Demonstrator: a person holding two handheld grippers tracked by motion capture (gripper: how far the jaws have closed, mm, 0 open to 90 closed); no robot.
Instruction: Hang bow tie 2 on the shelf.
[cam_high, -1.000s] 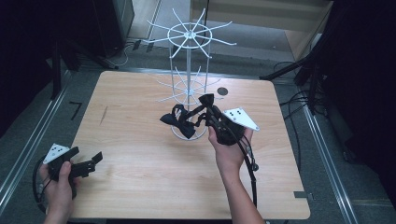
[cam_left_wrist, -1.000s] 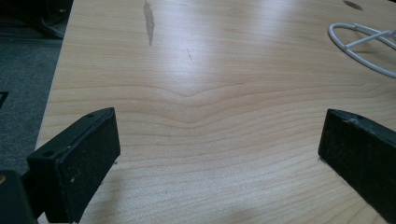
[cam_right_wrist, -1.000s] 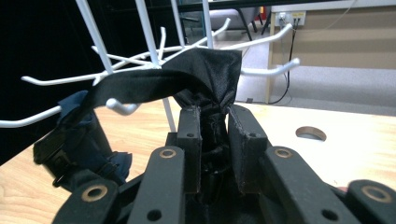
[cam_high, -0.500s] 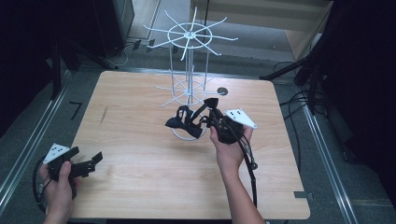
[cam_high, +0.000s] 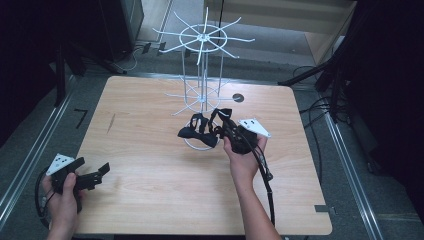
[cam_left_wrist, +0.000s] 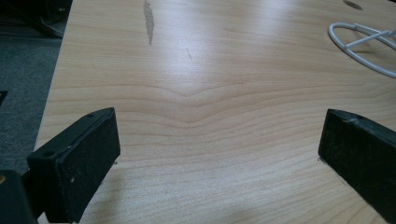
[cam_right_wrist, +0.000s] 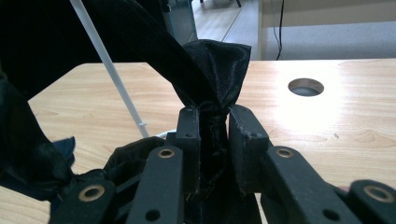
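Change: you've drawn the black satin bow-tie bundle (cam_high: 200, 134) lower, nearer the white wire rack's (cam_high: 202, 90) base.
Right gripper (cam_right_wrist: 214, 122): jaws pinching the fabric.
Left gripper (cam_left_wrist: 217, 154): spread, idle, far from rack.

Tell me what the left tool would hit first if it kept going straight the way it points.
Likely nothing soon: the left tool points across bare table. Farther on, off toward one side, lies the white wire rack's base ring; depth is hard to judge.
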